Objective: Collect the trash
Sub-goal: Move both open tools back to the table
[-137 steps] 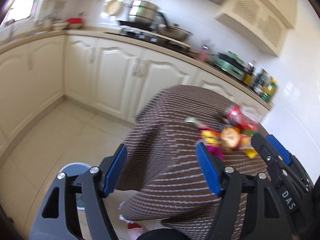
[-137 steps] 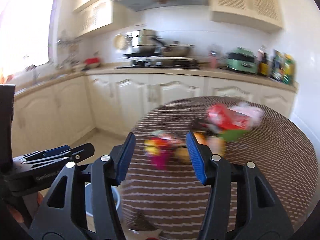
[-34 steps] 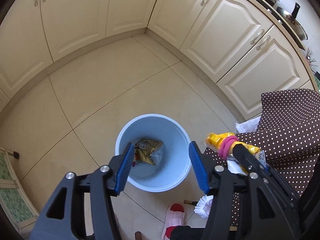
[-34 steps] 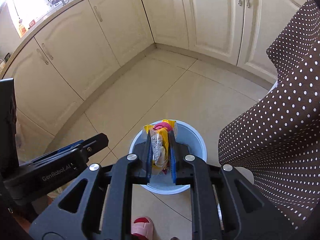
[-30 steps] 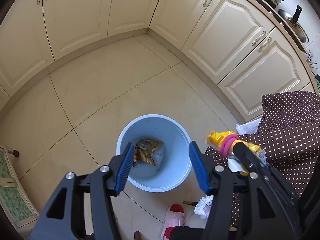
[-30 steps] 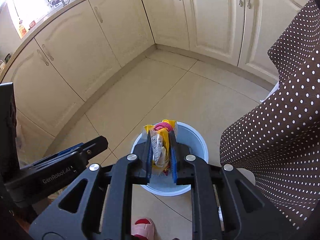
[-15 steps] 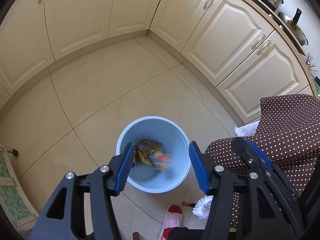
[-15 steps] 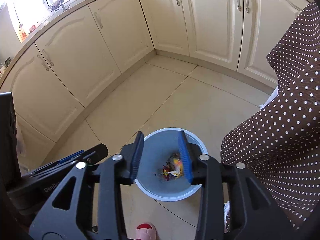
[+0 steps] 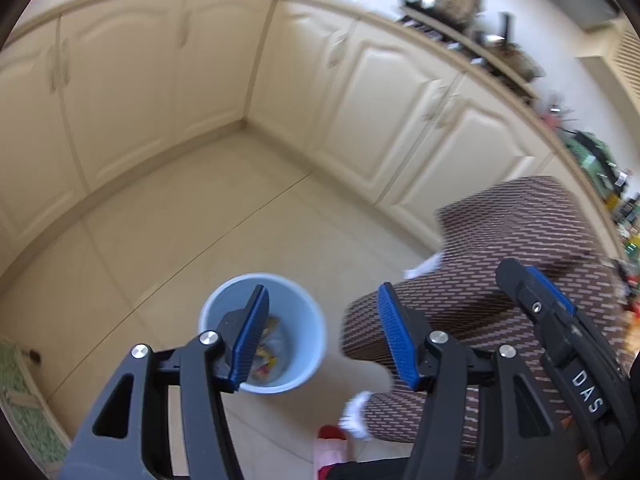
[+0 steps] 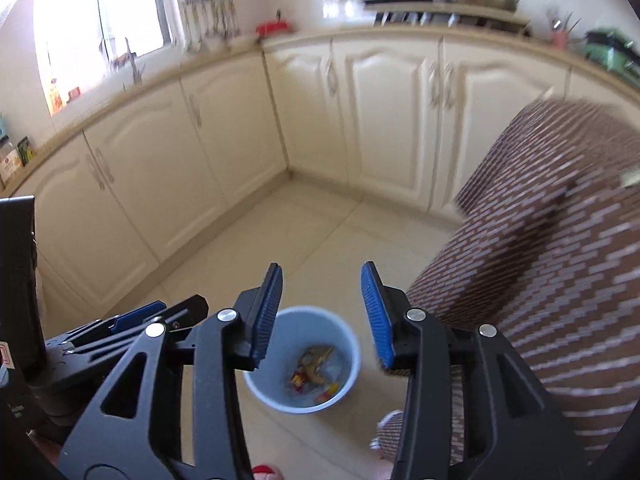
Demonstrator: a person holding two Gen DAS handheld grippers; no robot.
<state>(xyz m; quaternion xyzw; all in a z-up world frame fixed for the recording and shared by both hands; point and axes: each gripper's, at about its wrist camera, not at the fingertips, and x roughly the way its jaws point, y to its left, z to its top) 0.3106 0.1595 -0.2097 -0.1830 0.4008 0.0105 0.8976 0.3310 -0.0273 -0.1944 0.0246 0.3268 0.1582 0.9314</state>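
Now both empty: right gripper (image 10: pixel 322 312), jaws just opened, and left gripper (image 9: pixel 320 336), spread, hang over the round pale-blue plastic bin (image 10: pixel 302 364) w/ dropped wrappers (image 10: pixel 314 368) inside. Drop step looks done — next likely back to the brown dotted tablecloth (image 9: pixel 520 248) for more trash.

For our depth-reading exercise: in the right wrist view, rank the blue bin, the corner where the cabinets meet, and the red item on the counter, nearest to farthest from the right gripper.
1. Blue bin: on the floor, just below the right gripper.
2. Cabinet corner: across the floor, centre.
3. Red item: on the counter, above the corner.
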